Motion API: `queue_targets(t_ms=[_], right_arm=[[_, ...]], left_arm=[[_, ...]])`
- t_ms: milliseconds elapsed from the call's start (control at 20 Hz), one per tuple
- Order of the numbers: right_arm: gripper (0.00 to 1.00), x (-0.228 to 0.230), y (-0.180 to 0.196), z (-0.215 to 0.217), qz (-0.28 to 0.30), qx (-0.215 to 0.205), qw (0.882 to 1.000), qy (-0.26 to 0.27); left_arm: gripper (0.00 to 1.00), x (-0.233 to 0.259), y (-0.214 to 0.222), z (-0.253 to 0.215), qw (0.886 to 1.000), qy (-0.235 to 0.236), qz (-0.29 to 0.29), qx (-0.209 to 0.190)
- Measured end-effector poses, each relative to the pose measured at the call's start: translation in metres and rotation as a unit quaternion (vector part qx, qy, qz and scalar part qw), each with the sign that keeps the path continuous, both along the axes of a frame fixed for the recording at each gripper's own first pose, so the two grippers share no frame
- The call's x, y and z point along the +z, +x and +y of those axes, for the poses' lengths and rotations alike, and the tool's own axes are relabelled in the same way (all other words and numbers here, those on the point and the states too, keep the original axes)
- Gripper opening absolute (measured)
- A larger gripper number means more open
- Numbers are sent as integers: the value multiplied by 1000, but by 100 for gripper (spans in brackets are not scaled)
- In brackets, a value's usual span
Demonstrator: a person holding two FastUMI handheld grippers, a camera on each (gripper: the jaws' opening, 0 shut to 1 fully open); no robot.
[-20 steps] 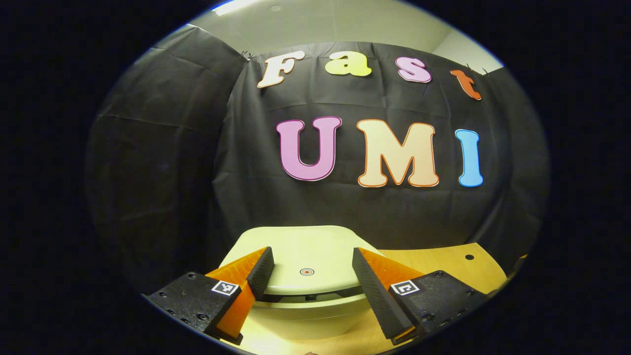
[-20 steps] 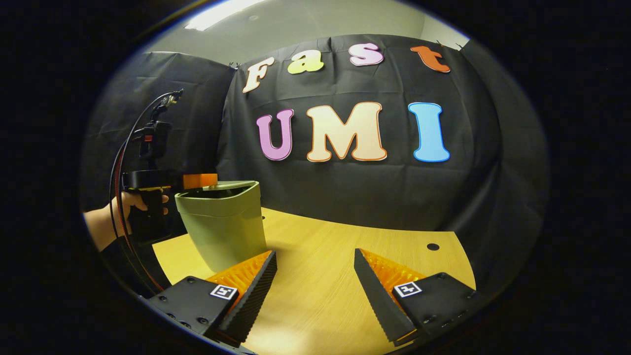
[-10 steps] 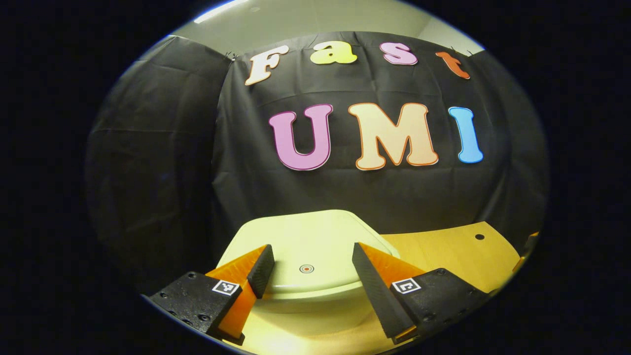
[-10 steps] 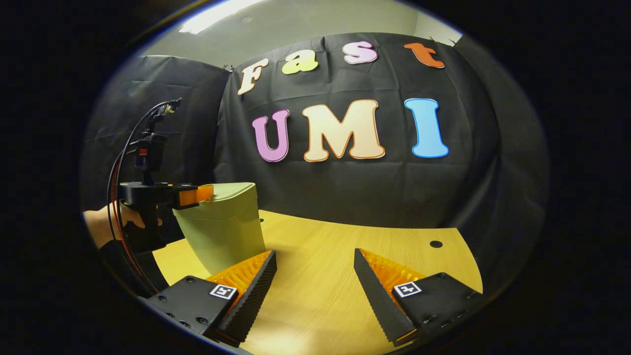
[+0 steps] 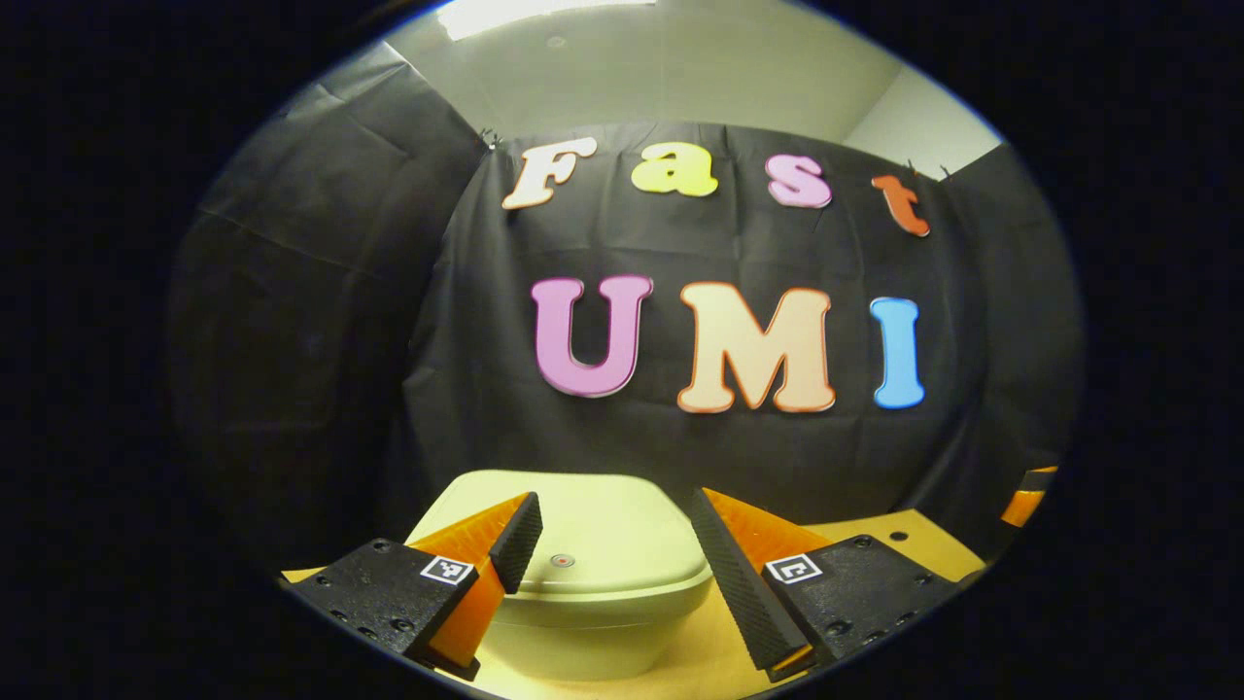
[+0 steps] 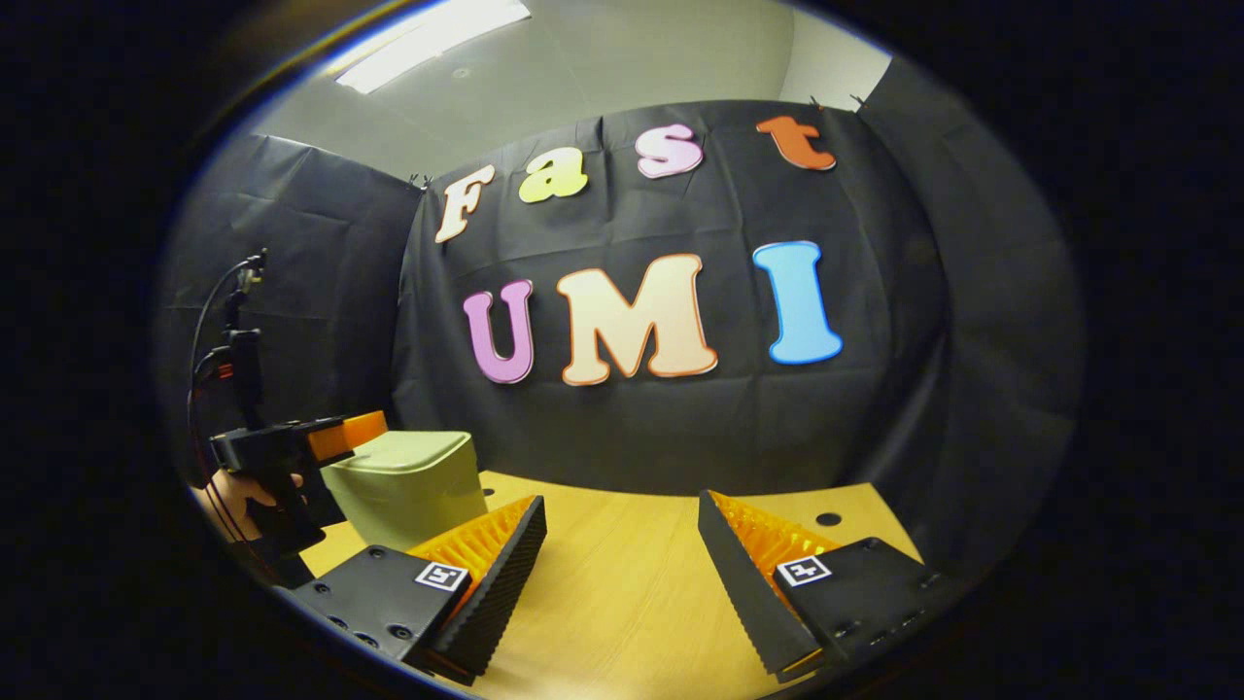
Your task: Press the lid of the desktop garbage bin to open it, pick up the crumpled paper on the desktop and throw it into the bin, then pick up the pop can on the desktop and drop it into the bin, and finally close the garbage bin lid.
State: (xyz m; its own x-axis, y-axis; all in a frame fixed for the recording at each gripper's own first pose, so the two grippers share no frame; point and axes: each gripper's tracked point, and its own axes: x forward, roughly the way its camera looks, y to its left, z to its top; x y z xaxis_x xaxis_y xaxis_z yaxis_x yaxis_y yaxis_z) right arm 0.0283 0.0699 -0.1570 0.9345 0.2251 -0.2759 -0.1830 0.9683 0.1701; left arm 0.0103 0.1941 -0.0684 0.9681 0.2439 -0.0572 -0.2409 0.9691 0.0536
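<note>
Jaws of left gripper [image 5: 612, 540] apart above pale-green bin [image 5: 593, 632], lid [image 5: 603, 559] down.

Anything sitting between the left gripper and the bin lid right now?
Nothing visible does. The left gripper is open just above the bin lid, its fingers spread to either side, with no object between them and the lid, which lies shut.

Pale green bin [image 5: 583, 622] stands upright, lid [image 5: 593, 544] shut.
</note>
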Motion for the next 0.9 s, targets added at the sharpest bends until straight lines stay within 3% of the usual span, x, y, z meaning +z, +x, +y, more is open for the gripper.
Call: queue_targets(t_ms=[250,600,900], right_arm=[[99,30,7,-21,-40,-29,999,-14],[99,58,16,-30,-65,-53,996,-14],[98,73,20,-28,-90,-55,994,-20]], left_arm=[[93,17,0,-52,996,53,-13,-64],[93,15,-9,-117,991,24,-6,-130],[93,5,1,-140,988,-20,3,-154]])
